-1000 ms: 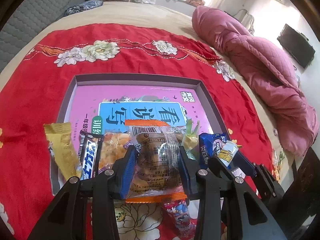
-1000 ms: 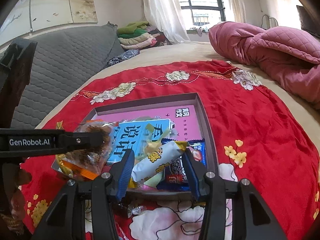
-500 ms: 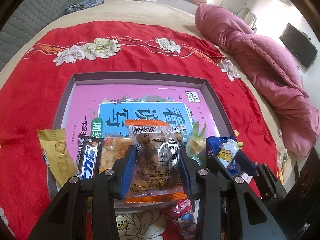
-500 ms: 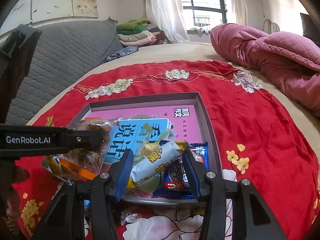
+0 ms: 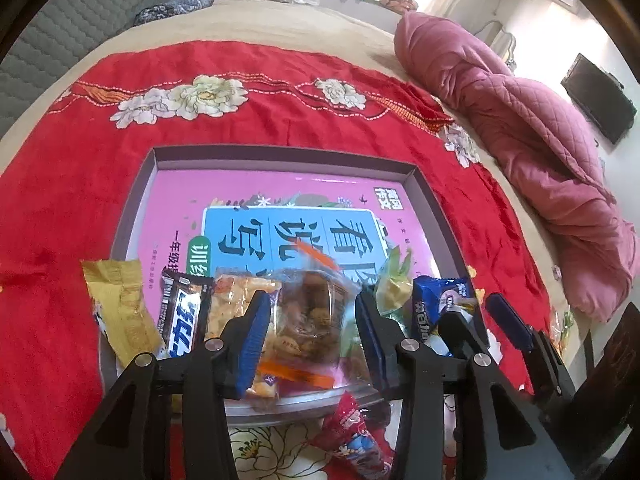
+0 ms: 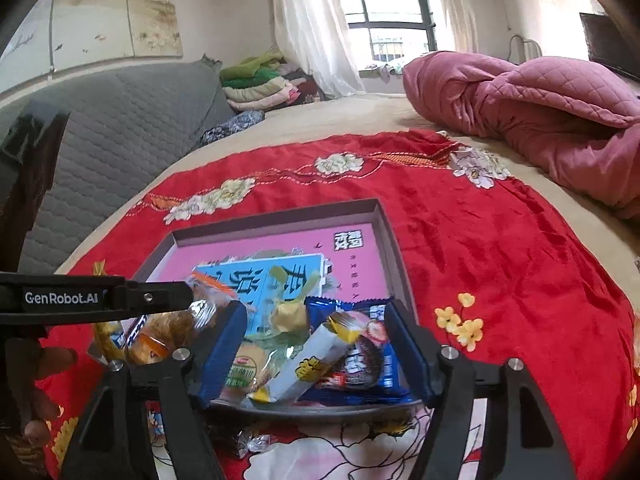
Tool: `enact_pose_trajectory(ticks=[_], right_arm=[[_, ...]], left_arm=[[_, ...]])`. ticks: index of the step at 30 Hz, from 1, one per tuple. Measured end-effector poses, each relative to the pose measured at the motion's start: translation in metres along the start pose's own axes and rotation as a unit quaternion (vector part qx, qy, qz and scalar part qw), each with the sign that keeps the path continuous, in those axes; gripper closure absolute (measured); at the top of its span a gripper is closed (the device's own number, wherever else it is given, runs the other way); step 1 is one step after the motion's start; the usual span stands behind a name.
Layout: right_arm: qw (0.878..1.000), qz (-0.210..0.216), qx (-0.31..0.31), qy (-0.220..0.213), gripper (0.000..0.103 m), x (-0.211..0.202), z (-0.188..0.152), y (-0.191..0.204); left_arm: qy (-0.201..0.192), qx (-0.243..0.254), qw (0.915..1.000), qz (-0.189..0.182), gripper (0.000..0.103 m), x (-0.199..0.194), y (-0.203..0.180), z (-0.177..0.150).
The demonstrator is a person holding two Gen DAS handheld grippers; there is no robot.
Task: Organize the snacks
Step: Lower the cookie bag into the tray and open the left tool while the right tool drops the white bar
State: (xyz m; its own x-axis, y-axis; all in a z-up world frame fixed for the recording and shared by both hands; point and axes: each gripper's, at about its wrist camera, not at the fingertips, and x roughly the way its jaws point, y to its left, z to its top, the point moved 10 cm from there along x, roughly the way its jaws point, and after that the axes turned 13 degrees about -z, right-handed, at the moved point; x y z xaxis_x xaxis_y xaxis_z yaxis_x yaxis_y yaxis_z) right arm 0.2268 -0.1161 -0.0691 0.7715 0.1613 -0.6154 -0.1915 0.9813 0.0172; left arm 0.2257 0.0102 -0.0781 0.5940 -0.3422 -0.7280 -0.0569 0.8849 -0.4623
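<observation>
A shallow grey tray [image 5: 434, 204] with a pink book cover as its floor lies on the red cloth. Along its near edge sit a gold packet [image 5: 120, 316], a black chocolate bar [image 5: 182, 322], an orange snack [image 5: 232, 300], a green-yellow candy [image 5: 394, 284] and a blue cookie packet [image 5: 436, 308]. My left gripper [image 5: 308, 332] is open, with a clear orange-trimmed pastry packet [image 5: 308, 320] blurred between its fingers. My right gripper [image 6: 316, 352] is open over the tray [image 6: 390, 236], and a white-yellow bar [image 6: 316, 356] lies on the blue cookie packet [image 6: 360, 364] between its fingers.
A red candy packet [image 5: 352, 432] lies on the cloth in front of the tray, and a clear-wrapped candy [image 6: 252, 440] lies there too. A pink quilt [image 5: 532, 152] is heaped at the right. Grey padded headboard [image 6: 120, 136] and folded clothes stand at the back.
Both grippers have opened. The pastry packet has slipped from the left gripper's hold and is blurred, dropping toward the tray. The white-yellow bar has dropped from the right gripper onto the blue cookie packet.
</observation>
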Motion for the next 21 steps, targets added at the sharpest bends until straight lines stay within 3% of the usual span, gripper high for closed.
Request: enact_pose_trajectory(ticks=[21], right_arm=[[1.000,0.011,0.013,0.012,0.032,-0.030,-0.006,-0.007]], left_arm=[[0.009,-0.017,0.9997,-0.013,0.054,-0.034,-0.003,-0.037]])
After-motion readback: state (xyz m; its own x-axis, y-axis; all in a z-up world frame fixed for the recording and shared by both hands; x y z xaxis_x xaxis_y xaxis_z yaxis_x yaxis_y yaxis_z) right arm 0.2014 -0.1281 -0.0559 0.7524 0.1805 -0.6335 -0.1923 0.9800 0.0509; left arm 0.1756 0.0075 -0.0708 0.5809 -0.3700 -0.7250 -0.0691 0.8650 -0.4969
